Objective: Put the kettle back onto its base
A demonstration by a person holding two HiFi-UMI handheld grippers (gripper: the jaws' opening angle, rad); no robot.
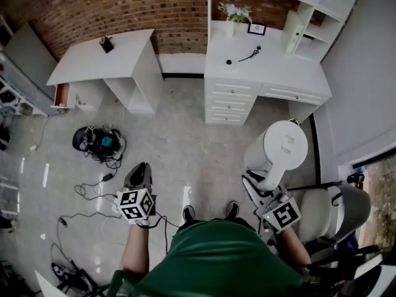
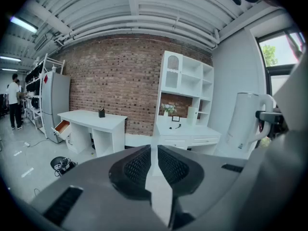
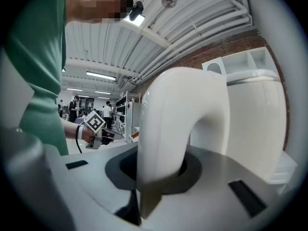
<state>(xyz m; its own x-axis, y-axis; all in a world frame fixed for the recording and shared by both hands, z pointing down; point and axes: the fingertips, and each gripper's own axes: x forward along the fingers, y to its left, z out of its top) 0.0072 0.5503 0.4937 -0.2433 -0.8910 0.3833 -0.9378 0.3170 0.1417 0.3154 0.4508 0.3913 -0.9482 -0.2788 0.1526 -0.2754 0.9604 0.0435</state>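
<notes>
The right gripper (image 1: 265, 189) is clamping only the handle (image 3: 163, 129) of the white kettle (image 1: 283, 146), which is risking swinging and slipping free, while the left gripper (image 1: 137, 175) is hanging nearly closed and empty.

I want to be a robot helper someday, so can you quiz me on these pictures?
1. Fill the gap: the right gripper is shut on the white kettle's ____.
2. True or false: the left gripper holds a cup.
3. Where do the flowers stand? A) inside the kettle B) on the white desk with drawers C) in the left gripper

Key:
1. handle
2. False: nothing is between its jaws.
3. B
</notes>
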